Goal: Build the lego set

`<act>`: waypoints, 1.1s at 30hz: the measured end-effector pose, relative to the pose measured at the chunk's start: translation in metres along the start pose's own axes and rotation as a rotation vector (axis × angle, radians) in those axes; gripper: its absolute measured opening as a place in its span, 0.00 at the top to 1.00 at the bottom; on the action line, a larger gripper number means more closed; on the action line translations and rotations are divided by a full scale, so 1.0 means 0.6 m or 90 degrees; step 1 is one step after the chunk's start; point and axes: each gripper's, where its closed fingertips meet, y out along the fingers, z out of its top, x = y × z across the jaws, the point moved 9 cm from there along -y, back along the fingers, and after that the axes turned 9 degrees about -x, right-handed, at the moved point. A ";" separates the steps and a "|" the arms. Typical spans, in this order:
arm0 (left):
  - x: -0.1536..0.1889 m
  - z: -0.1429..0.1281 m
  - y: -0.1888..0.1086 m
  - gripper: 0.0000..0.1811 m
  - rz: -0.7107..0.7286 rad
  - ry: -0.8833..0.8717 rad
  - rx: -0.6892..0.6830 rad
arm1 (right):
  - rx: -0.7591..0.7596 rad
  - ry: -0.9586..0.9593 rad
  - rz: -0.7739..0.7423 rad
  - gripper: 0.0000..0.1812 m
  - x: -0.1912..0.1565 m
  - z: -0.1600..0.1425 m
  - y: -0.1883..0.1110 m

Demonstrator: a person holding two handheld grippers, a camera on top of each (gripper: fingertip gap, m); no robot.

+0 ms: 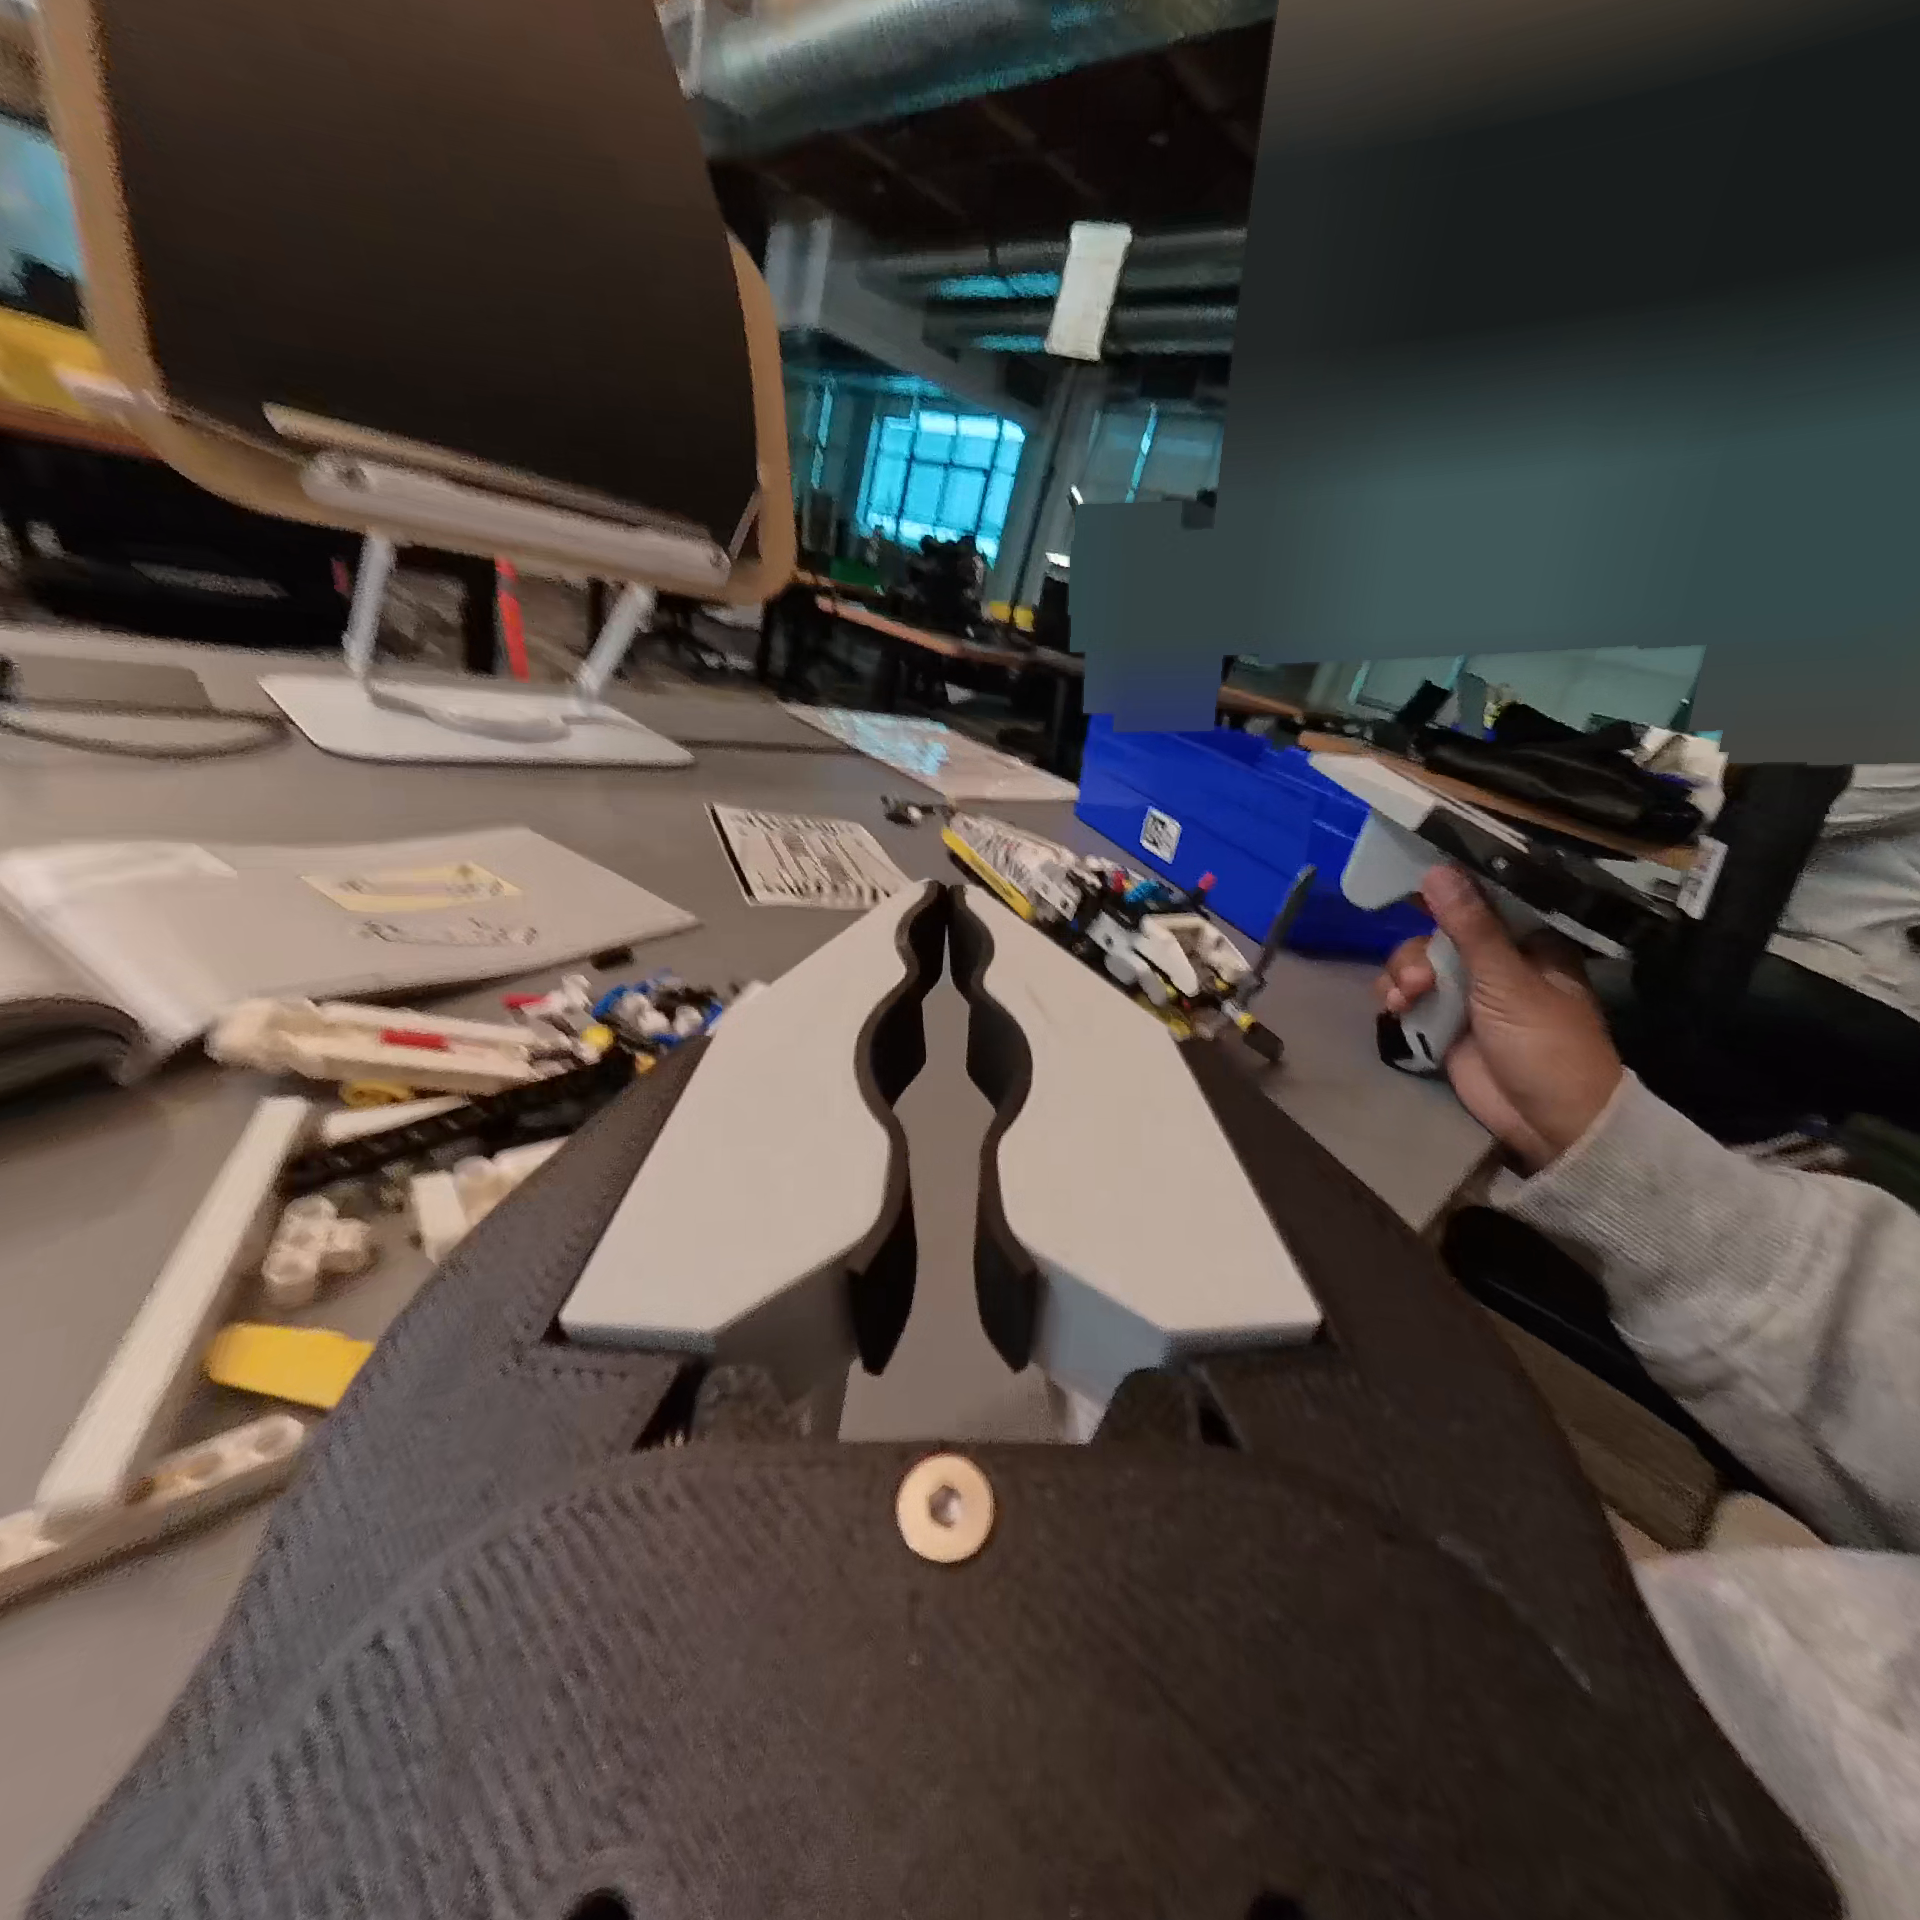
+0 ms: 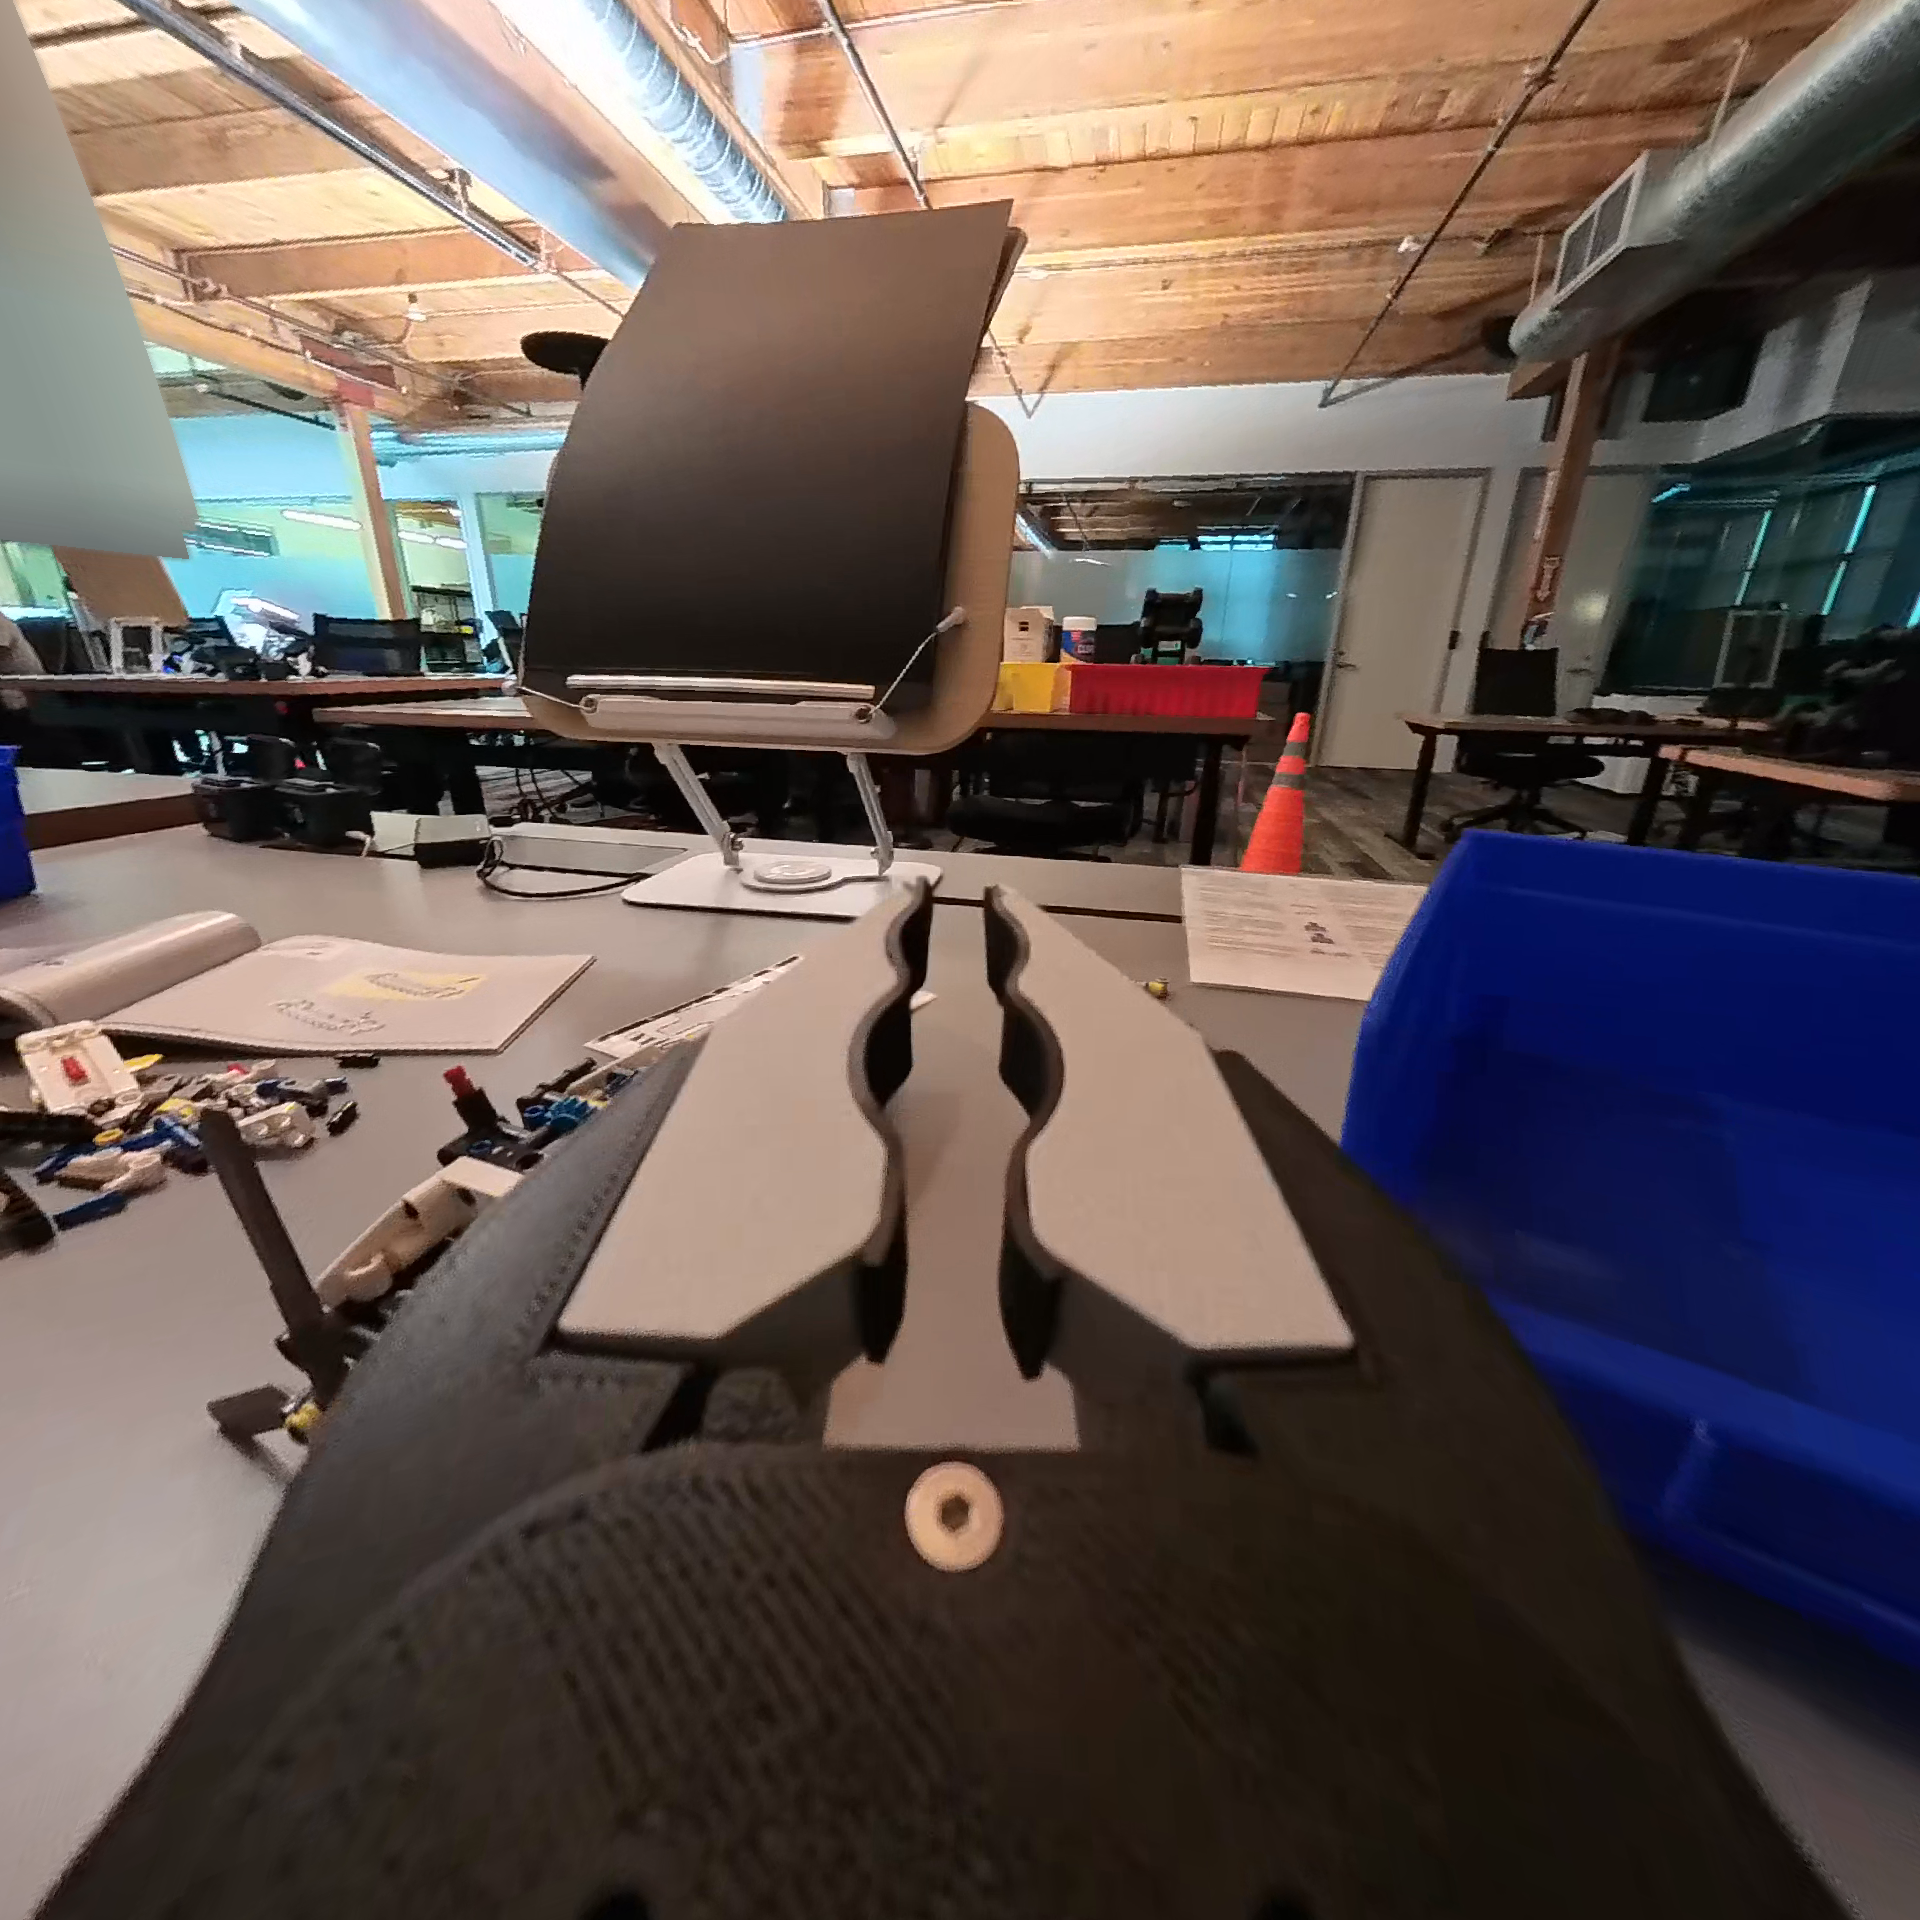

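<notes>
A partly built white, yellow and black lego model (image 1: 1122,925) lies on the grey table (image 1: 644,790), just right of my left gripper's tips. My left gripper (image 1: 948,909) is shut and empty, above the table. Loose lego pieces (image 1: 468,1049) lie to its left. A hand (image 1: 1496,1018) holds the right gripper's handle at the right. In the right wrist view my right gripper (image 2: 956,899) has its jaws a narrow gap apart and holds nothing. The model's white part (image 2: 416,1226) and its black mast (image 2: 270,1247) show to its left, with loose pieces (image 2: 156,1122) beyond.
An open instruction booklet (image 1: 364,914) (image 2: 343,987) and a sticker sheet (image 1: 810,852) lie on the table. A blue bin (image 2: 1662,1195) (image 1: 1226,821) stands at the right. A stand with a black panel (image 2: 769,468) is at the back. A paper sheet (image 2: 1288,935) lies by the bin. The left gripper's tips are roughly 30 centimetres from the right gripper's.
</notes>
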 end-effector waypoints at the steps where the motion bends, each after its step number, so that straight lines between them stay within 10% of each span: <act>1: 0.002 -0.008 0.004 1.00 -0.011 -0.013 -0.021 | 0.001 -0.004 -0.003 0.96 -0.001 0.000 0.000; 33: 0.015 -0.019 0.005 1.00 -0.083 0.011 -0.026 | 0.060 -0.038 0.050 0.90 -0.012 0.001 -0.009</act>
